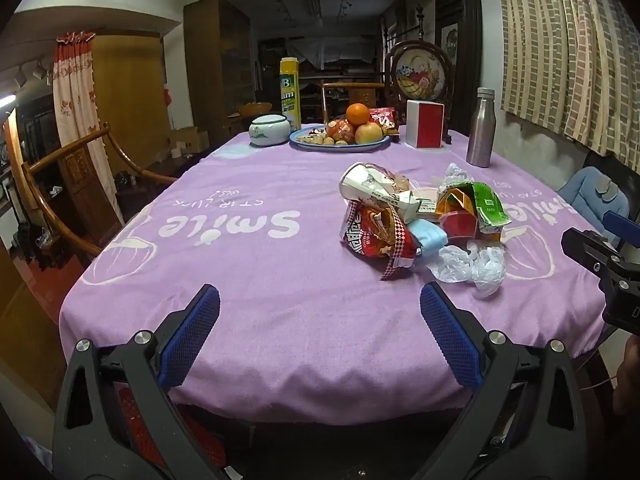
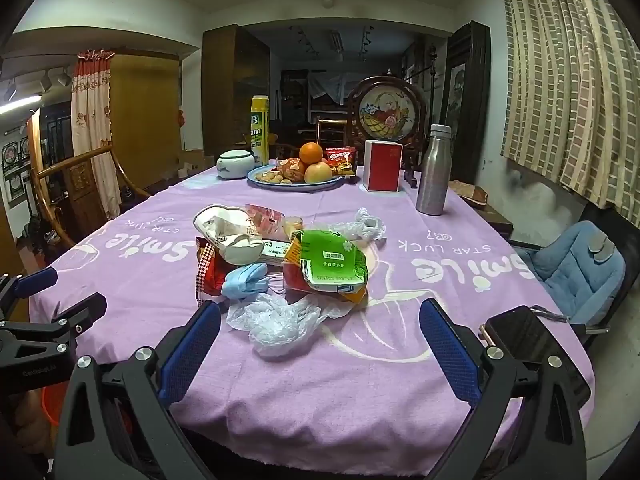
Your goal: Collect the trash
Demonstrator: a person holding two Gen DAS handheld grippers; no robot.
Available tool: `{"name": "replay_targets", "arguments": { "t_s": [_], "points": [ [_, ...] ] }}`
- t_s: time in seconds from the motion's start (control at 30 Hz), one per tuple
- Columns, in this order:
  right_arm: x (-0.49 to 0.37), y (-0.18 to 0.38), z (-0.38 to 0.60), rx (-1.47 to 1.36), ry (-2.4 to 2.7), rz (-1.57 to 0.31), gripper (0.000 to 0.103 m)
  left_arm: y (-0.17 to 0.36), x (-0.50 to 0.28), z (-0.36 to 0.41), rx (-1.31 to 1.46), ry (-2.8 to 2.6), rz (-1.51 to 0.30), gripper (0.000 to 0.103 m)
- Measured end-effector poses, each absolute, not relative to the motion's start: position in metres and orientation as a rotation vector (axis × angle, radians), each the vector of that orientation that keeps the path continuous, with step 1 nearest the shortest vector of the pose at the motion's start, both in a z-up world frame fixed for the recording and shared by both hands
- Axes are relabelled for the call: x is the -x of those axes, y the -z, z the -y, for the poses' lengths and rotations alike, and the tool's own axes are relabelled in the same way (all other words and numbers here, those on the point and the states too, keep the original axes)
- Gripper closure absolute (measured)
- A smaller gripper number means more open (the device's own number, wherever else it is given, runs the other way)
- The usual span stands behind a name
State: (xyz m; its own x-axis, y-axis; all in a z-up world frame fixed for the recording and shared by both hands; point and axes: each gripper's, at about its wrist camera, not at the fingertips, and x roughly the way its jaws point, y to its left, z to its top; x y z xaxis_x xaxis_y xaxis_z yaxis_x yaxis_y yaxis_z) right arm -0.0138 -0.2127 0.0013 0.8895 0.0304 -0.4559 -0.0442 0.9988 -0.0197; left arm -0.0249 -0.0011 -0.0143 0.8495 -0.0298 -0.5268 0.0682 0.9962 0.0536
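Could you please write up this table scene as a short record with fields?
surface: table under a purple cloth
trash pile: crushed paper cup, green packet, blue face mask, red snack bag, clear plastic bag
not trash: fruit plate, steel bottle, red box, phone at the near right edge
left claw: open, empty, short of the pile
right claw: open, empty, plastic bag just ahead
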Motion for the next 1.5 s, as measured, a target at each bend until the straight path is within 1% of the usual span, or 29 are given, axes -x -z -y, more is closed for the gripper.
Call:
{"name": "replay_targets", "arguments": {
  "t_s": [1.0,1.3,1.5],
  "points": [
    [0.015,0.001,0.208,0.026,-0.045,-0.468,0.006,0.021,0.024,0.002,-0.069,0.044,-0.562,0.007],
    [0.012,0.007,0.209,0.017,-0.053,-0.511,0.006,0.025,0.022,0.001,-0.069,0.044,-0.575,0.007],
    [0.001,0.01,0.211,-0.003,-0.063,-0.638,0.006,0.03,0.016,0.0,-0.07,0.043,-0.595,0.007]
  ]
}}
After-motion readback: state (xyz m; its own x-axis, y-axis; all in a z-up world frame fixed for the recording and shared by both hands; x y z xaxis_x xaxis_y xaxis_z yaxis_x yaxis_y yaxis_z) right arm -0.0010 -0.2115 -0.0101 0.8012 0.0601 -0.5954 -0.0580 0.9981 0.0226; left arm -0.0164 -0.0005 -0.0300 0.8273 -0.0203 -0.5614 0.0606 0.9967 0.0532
